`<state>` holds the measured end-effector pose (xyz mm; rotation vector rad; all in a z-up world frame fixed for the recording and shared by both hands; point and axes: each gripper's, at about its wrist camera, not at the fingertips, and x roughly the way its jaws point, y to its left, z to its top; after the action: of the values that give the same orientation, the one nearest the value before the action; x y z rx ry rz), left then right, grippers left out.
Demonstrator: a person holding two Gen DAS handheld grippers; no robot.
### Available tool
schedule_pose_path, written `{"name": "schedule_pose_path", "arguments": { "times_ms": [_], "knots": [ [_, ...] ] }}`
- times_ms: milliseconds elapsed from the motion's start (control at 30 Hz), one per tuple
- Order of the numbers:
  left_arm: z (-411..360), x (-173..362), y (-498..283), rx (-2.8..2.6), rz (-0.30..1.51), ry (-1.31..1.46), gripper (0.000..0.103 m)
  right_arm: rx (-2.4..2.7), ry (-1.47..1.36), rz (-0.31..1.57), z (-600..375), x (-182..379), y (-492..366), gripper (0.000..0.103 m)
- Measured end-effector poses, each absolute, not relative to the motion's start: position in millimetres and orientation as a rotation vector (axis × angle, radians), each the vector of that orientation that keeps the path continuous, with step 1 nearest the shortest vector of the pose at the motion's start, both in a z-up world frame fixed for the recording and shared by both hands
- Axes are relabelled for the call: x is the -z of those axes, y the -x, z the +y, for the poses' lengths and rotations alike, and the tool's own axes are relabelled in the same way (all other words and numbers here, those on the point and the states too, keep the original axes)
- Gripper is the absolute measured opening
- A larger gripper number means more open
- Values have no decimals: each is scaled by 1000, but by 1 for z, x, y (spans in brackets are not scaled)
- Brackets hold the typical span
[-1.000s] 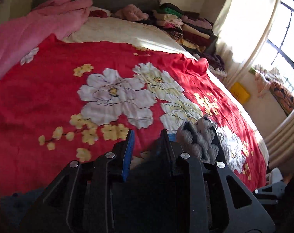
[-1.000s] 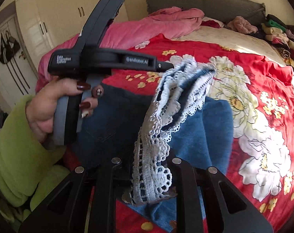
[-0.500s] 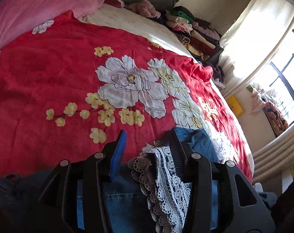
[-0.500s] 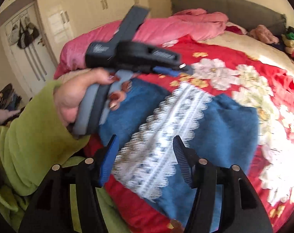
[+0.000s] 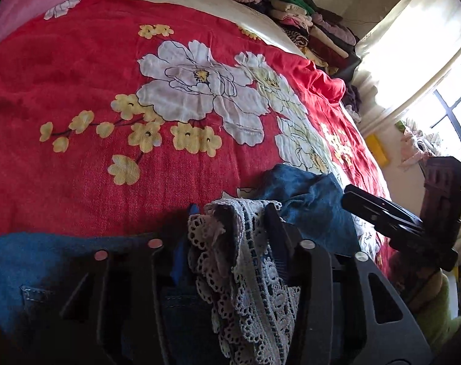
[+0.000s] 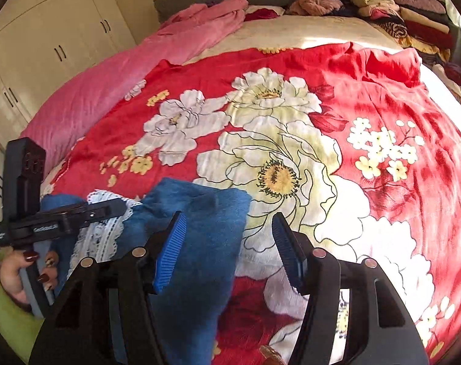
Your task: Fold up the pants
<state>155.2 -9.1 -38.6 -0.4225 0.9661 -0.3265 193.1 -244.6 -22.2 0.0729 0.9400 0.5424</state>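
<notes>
While the left gripper (image 5: 230, 222) is closing on the lace hem (image 5: 248, 273) of the jeans (image 6: 197, 243) lying on the red bedspread (image 6: 382, 106), the right gripper (image 6: 229, 246) hangs half open and empty, so the lace may slip and undo the fold

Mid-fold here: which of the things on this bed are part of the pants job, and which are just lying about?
Part of the job:
- pants, blue denim, on the blanket
- lace trim, between the left claw's closing fingers
- right claw, open over the denim

Lying about:
- red floral blanket
- pink quilt
- clothes pile at the headboard
</notes>
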Motion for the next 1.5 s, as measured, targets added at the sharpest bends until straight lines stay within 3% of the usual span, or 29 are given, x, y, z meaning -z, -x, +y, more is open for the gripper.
{"name": "schedule_pose_path", "arguments": {
  "times_ms": [67, 133, 167, 200, 433, 500, 600, 667, 733, 900, 1067, 1200, 1500],
  "knots": [
    [-10, 34, -153, 335, 946, 424, 19, -569, -134, 984, -248, 35, -199, 56],
    [-15, 26, -151, 356, 912, 408, 15, -613, -171, 981, -249, 38, -199, 28],
    [-19, 20, -149, 382, 888, 399, 14, -612, -152, 963, -249, 34, -194, 24],
    [-23, 15, -148, 401, 870, 390, 14, -614, -127, 934, -251, 30, -190, 13],
    [-38, 19, -163, 367, 889, 307, 17, -531, -88, 897, -261, 32, -192, 11],
    [-34, 31, -165, 320, 922, 277, 26, -519, -73, 911, -259, 39, -193, 13],
    [-34, 29, -157, 315, 917, 241, 31, -491, -56, 896, -262, 34, -187, 28],
    [-33, 23, -152, 298, 914, 226, 37, -478, -63, 878, -269, 25, -179, 47],
    [-31, 16, -146, 278, 902, 213, 45, -465, -67, 857, -276, 17, -170, 59],
    [-24, -6, -126, 240, 848, 169, 68, -460, -62, 820, -290, 1, -142, 74],
    [-12, -19, -102, 203, 817, 165, 81, -463, -31, 794, -290, -11, -116, 90],
    [-10, -25, -86, 176, 810, 146, 92, -469, 16, 770, -286, -22, -98, 90],
    [-14, -37, -41, 203, 805, 113, 93, -526, 63, 777, -274, -24, -64, 90]
  ]
}}
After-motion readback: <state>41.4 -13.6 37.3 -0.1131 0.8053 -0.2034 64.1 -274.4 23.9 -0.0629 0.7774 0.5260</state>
